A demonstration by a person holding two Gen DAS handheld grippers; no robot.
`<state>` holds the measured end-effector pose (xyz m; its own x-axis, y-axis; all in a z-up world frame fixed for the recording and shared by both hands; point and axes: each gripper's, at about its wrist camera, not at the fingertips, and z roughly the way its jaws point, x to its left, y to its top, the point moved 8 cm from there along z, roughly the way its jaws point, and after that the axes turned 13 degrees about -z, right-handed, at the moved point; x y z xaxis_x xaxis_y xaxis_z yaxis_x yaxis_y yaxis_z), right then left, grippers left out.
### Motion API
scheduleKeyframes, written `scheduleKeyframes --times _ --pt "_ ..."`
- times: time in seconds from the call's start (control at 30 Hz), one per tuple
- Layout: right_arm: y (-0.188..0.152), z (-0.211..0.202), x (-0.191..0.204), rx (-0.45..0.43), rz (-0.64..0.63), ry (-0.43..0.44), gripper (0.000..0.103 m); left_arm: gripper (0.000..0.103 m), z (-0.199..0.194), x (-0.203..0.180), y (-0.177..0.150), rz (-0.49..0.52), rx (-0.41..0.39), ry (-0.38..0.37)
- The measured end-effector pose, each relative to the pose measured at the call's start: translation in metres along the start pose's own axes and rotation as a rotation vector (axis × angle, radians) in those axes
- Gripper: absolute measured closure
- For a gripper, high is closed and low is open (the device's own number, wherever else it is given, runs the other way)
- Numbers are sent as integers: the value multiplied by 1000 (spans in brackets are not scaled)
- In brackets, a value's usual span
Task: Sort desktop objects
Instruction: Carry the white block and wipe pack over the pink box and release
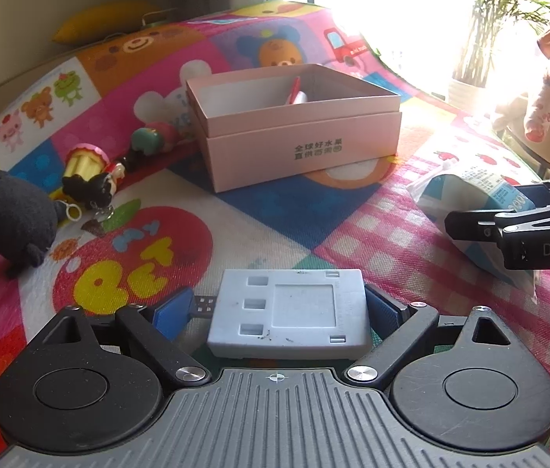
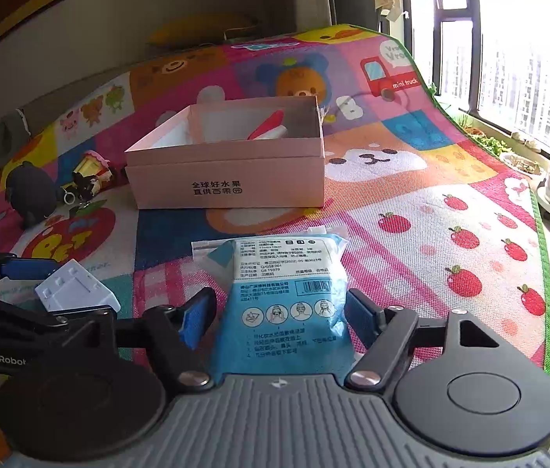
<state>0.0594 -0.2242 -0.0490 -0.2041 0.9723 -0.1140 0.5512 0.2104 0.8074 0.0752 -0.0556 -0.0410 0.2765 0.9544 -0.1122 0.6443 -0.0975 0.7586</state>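
- Landmark: the pink box stands open on the patterned mat, with a red-and-white item already lying inside.
- Right tongs: the jaws stand at a middling width astride a blue wipes pack, which lies flat on the mat in front of the box. A strip of mat shows between the left pad and the pack, so nothing is gripped yet.
- Left tongs: the jaws stand wide around a pale grey plastic block, in front of the box and to its left. Whether the pads press on it cannot be told (a gap shows on one side).
- Step in hand, as judged: taking the pack for the box. Centre it between the pads, close gently across its narrow width (soft film crumples and slips), then lift it above the box's front wall before carrying it over.
- Left of the box, a black plush toy and small figures wait unsorted.
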Motion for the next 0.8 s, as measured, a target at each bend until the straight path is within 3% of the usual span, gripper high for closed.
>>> scheduleKeyframes --times 0.07,0.13,0.2,0.43,0.53,0.67,0.8 --pt "3 0 1 -1 -41 -17 30 8 -2 -1 -2 1 3 -4" --pt "6 1 1 25 -62 -13 43 8 -6 -4 -3 1 5 -10" --pt "8 -2 0 51 -65 14 47 8 -12 -7 -6 9 4 -18" --pt "18 -38 -1 56 -102 79 49 8 -52 -17 11 44 -81 -42" --pt "43 -65 -7 0 -114 89 50 8 -77 -21 44 71 -178 -46" --pt "98 -104 -23 -144 -103 93 50 8 -99 -27 99 113 -318 -30" --pt "156 -120 -49 -246 -33 105 50 8 -86 -32 145 102 -370 -34"
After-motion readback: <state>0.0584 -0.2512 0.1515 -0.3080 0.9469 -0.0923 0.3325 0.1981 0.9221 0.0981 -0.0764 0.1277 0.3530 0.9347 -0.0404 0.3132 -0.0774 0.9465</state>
